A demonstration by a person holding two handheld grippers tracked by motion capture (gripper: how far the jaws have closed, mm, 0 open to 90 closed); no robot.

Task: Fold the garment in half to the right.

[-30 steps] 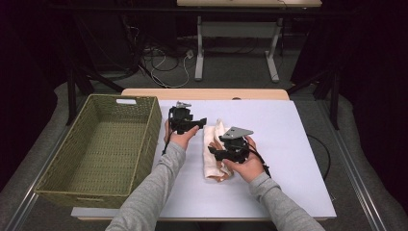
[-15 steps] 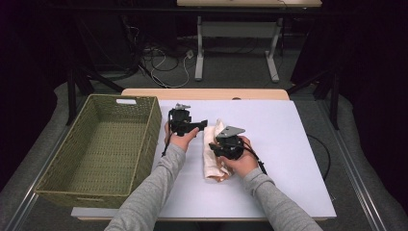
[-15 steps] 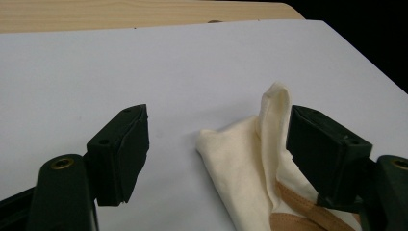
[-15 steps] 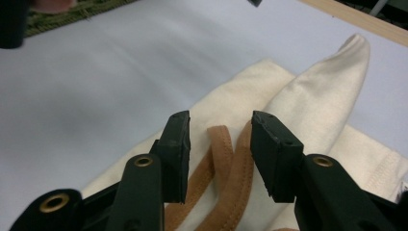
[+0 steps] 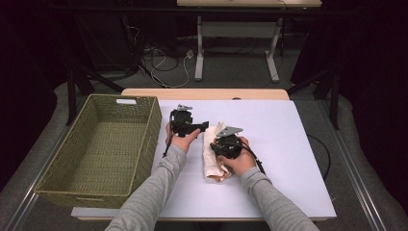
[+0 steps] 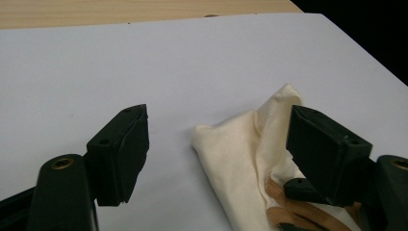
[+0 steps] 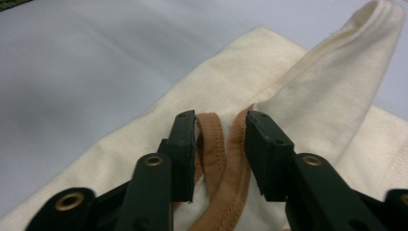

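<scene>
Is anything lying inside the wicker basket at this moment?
No: in the high view the basket shows only its bare woven floor, and the cream garment lies on the white table beside it.

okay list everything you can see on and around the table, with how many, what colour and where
Cloth: one, cream with tan-brown trim, folded, middle of the table, near side.
Basket: one, olive-green wicker, left end of the table.
Table: one, pale lilac-white top with a bare wood strip along the far edge.
Cables: several, white and black, on the floor beyond the table.
Table legs: two, white, on the floor behind.
Sleeves: two, grey, coming in from the near edge.
Left gripper: one, black, fingers wide open beside the cloth's far corner.
Right gripper: one, black, fingers just been closing, the trim band between them.
</scene>
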